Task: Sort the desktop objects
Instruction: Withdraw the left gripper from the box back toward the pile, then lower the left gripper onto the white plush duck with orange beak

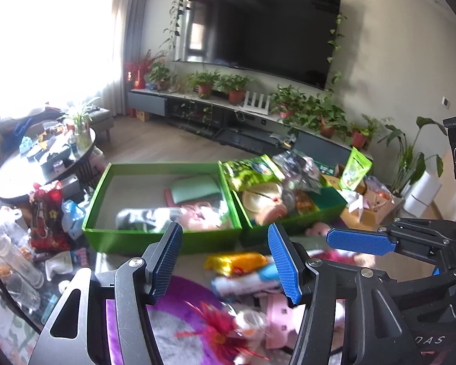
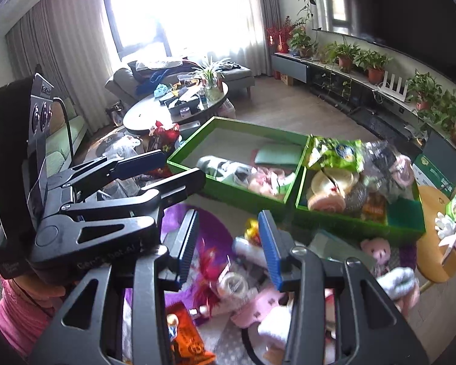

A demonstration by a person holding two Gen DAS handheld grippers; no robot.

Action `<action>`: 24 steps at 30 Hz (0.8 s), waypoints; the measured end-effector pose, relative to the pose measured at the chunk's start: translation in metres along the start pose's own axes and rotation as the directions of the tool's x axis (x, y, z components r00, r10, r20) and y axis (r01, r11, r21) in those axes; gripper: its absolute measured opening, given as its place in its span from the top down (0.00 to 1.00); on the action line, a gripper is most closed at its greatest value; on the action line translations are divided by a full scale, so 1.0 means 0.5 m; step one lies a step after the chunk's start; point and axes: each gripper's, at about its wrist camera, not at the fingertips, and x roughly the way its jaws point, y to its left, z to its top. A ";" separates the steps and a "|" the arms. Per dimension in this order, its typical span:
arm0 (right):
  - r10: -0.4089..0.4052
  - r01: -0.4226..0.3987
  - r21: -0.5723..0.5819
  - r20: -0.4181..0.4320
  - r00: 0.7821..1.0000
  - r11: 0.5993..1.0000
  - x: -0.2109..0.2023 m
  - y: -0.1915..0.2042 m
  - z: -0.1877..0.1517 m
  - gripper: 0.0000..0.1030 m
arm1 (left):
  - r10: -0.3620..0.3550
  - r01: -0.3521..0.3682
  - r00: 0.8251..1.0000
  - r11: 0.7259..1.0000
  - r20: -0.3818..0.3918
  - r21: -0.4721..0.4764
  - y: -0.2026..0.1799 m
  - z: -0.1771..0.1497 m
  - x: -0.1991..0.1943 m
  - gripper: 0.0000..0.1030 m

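Two green boxes [image 1: 164,210] and [image 1: 291,210] are seen ahead, beyond the unsorted pile [image 1: 246,273], which lies just below both grippers. Left gripper [image 1: 228,258] is held half open, empty; right gripper [image 2: 228,246] narrower, also empty.

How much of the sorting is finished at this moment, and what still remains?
Partly done. The left green box holds soft cloth things, the right green box holds snack packs. Nothing is in hand: the left gripper and right gripper are both open and empty. Left: a tape roll, a yellow packet and plush toys.
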 end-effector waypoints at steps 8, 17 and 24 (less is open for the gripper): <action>-0.019 0.019 -0.011 0.009 1.000 1.000 -0.055 -0.019 -0.102 0.60 | -0.016 0.016 1.000 0.999 -0.003 0.038 -0.076 -0.068 -0.023 0.43; -0.025 0.025 0.010 0.021 0.999 1.000 -0.112 -0.066 -0.211 0.60 | -0.051 0.052 0.998 0.998 -0.040 0.038 -0.173 -0.142 -0.027 0.43; -0.038 0.036 0.060 0.037 0.999 0.998 -0.151 -0.119 -0.292 0.60 | -0.072 0.076 0.995 0.996 -0.070 0.051 -0.254 -0.194 -0.015 0.43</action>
